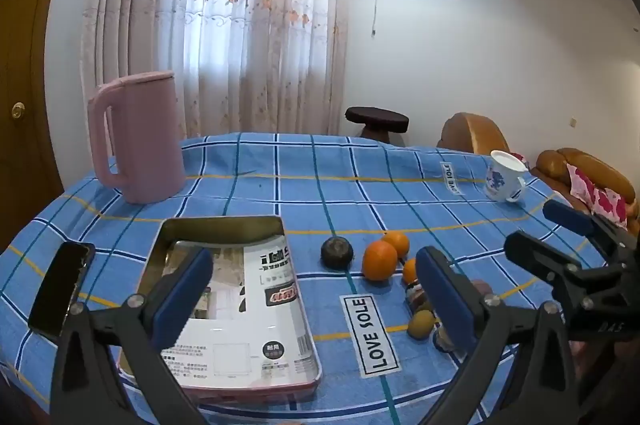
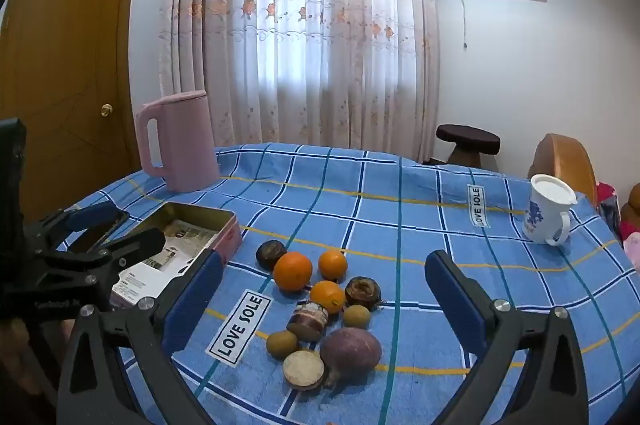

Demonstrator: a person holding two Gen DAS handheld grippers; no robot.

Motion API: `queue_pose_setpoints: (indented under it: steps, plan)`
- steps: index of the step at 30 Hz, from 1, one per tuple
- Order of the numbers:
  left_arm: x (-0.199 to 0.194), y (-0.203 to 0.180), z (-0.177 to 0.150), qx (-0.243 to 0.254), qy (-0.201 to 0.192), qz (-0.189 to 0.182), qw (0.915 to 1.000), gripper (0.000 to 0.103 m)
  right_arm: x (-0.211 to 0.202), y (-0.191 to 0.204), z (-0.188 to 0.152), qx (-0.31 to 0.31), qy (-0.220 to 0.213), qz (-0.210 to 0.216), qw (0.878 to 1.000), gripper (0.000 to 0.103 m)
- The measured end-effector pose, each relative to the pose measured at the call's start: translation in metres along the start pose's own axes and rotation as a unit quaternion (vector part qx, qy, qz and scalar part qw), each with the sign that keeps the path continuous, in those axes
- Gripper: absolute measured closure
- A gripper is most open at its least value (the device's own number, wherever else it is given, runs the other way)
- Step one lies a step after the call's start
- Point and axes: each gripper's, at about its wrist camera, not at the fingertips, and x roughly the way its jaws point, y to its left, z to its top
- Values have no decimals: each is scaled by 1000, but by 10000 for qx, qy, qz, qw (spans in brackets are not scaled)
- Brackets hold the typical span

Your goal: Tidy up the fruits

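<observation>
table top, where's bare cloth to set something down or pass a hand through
Free: the wide checked cloth between the pink jug and the white mug, behind the fruit. Also the strip right of the fruit, toward the mug. Crowded: the fruit cluster sits close beside the metal tin, leaving only a narrow lane there.

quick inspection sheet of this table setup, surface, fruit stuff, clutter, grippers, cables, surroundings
surface: blue checked tablecloth on the table.
job's things: three oranges, dark round fruits, two small green-brown fruits and a purple fruit clustered; open metal tin beside them holds only a printed sheet.
clutter: pink jug, lidded mug, small jar, round biscuit-like disc, phone.
grippers: left gripper and right gripper open, holding nothing.
cables: cord hanging below the air conditioner.
surroundings: curtain, door, stool, sofa.
</observation>
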Motion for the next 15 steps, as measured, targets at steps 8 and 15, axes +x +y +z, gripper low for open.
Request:
queue_pose_setpoints:
  steps: [8, 15]
  plan:
    - [1, 5, -4, -56, 24, -23, 10000, 0, -3, -1, -5, 92, -55, -35, 9999, 1]
    - [2, 4, -5, -24, 30, -8, 10000, 0, -10, -9, -4, 228, -14, -36, 9997, 1]
